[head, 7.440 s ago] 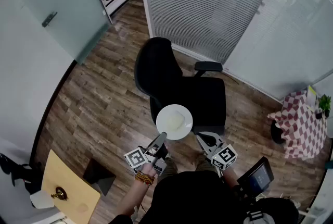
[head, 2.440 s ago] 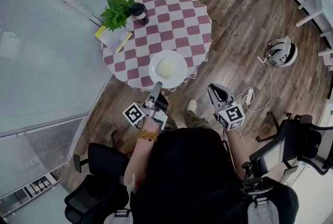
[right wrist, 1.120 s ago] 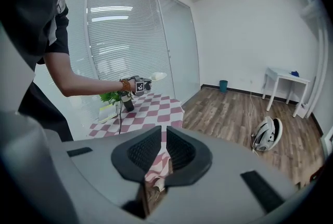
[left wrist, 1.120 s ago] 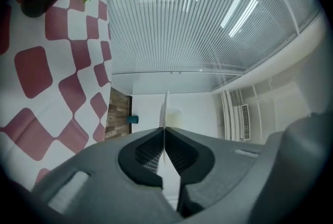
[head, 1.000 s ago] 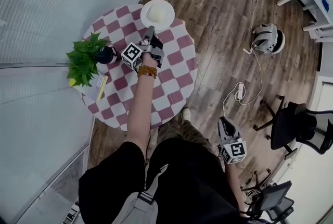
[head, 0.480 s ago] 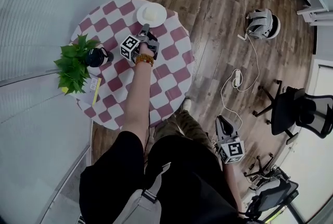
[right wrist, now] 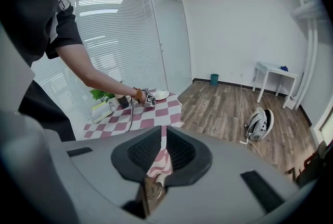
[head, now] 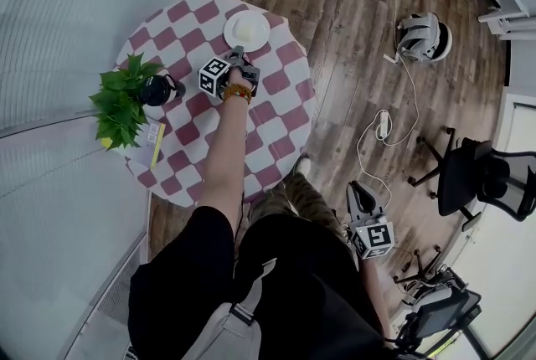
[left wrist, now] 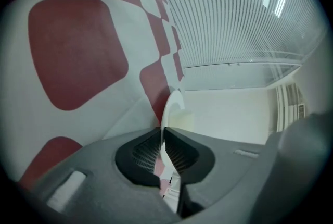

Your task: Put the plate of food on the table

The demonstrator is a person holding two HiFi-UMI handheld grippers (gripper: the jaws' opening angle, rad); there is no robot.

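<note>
A white plate (head: 246, 30) with a pale yellow piece of food (head: 242, 28) lies at the far edge of the round red-and-white checked table (head: 276, 111). My left gripper (head: 238, 51) reaches over the table and is shut on the plate's near rim. In the left gripper view the plate (left wrist: 174, 106) shows edge-on, low against the cloth, its rim pinched in the left gripper (left wrist: 162, 137). My right gripper (head: 360, 192) hangs beside the person's leg, away from the table. It is shut and empty, as the right gripper (right wrist: 164, 139) view confirms.
A potted green plant (head: 124, 97), a dark mug (head: 157, 89) and a yellow book (head: 152, 141) sit on the table's left side. On the wood floor are a white device (head: 423, 33), a cable with a power strip (head: 380, 126) and a black office chair (head: 486, 182).
The plate came down at the table's far edge and now sits a little nearer me. The left gripper stays shut on its rim. The right gripper has hardly moved.
</note>
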